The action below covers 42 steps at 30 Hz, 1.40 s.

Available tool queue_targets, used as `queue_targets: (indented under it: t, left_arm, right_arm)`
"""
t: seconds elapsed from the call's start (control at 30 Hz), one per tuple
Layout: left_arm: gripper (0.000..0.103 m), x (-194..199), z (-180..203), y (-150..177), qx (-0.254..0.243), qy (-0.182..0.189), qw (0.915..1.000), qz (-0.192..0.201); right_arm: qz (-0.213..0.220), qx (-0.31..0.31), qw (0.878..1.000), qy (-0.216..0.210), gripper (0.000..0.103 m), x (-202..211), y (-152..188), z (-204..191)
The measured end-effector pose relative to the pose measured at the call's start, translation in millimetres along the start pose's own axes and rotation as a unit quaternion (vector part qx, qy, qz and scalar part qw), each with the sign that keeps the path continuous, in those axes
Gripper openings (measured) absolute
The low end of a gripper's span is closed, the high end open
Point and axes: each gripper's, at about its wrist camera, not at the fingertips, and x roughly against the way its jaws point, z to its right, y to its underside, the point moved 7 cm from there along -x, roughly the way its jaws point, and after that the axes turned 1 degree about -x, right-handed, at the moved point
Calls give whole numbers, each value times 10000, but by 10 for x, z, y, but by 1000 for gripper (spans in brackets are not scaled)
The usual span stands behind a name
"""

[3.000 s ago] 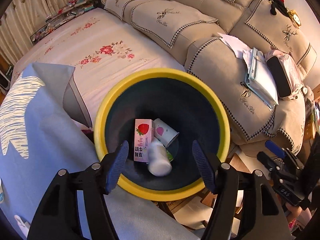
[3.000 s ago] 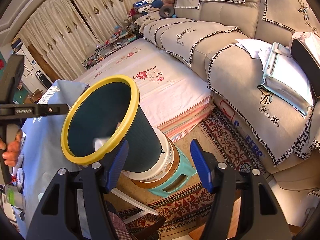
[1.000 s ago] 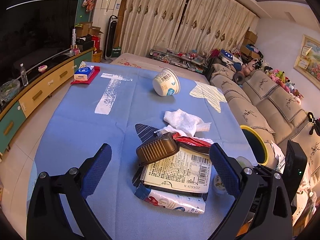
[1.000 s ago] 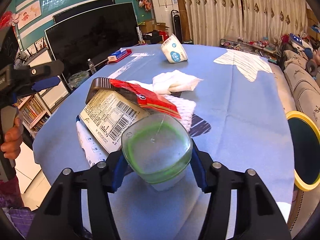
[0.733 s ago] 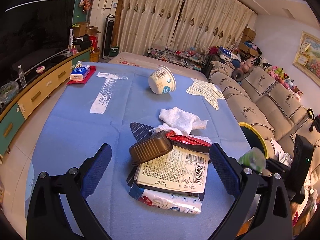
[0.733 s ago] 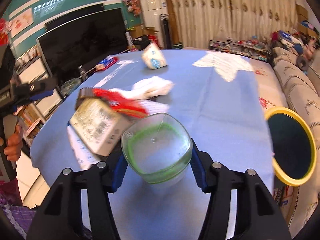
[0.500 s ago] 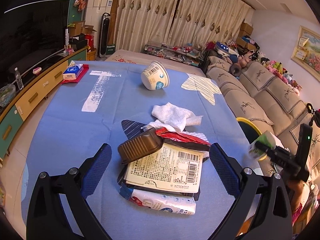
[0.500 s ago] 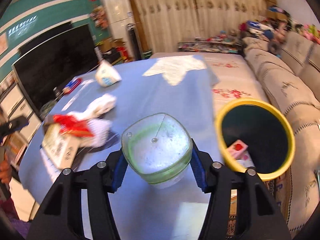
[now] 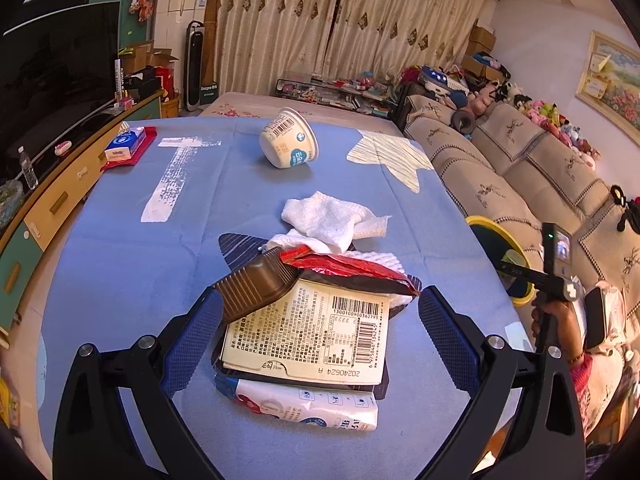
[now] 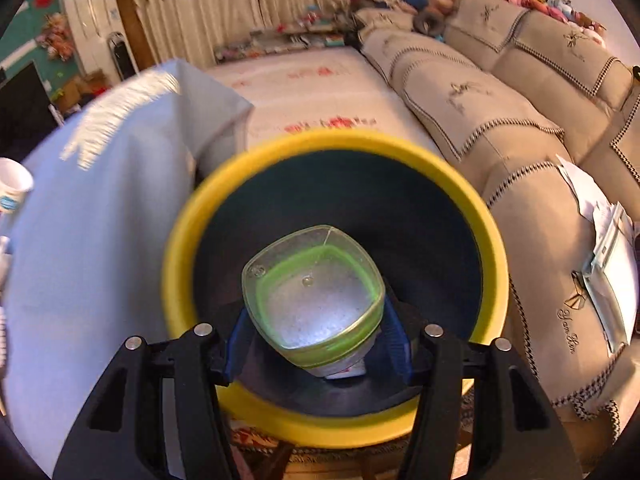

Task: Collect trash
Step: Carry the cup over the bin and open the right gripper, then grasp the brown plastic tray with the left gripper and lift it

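My right gripper (image 10: 316, 344) is shut on a clear plastic cup with a green band (image 10: 314, 294), its bottom facing the camera, held over the mouth of the yellow-rimmed dark bin (image 10: 180, 240). In the left wrist view the same bin (image 9: 478, 222) shows past the table's right edge, with the right gripper (image 9: 516, 268) above it. My left gripper (image 9: 316, 332) stands open above a pile of trash: a brown plastic tray (image 9: 256, 286), a red wrapper (image 9: 344, 266), a printed flat package (image 9: 312, 334), a white pouch (image 9: 308, 404). White tissues (image 9: 328, 218) and a tipped paper cup (image 9: 288, 144) lie farther off.
A blue cloth (image 9: 120, 260) covers the table. A red tissue pack (image 9: 128, 146) sits at its far left. A beige sofa (image 10: 500, 100) with papers runs along the right; a floral-covered bed (image 10: 304, 80) lies behind the bin. A person's hand (image 9: 554, 316) holds the right gripper's handle.
My right gripper carried the green-banded cup from over the table to above the bin's mouth and tipped downward. My left gripper shifted slightly over the trash pile, still open.
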Motion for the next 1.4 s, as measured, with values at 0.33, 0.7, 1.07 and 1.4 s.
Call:
queue_targets:
  t: [0.33,0.7,1.07,1.4]
  left_arm:
    - [97,-84,-11,81,-122,-90,9997,-197]
    - [97,-231,-115,18,-688,-334,9968,-213]
    - [76,-425,-325,-98,-1521,-205,9879,-228]
    - [55,-524,-379,-60,-2117,284,9760,-434]
  right_arm:
    - [-198,-39,9997,127,56,-211,92,56]
    - [80,-102,9999,-72,57,100,96,36]
    - [149,23,9997,-175,57,204,54,-106]
    - [165,103,9996,-203,57,235,47,-188]
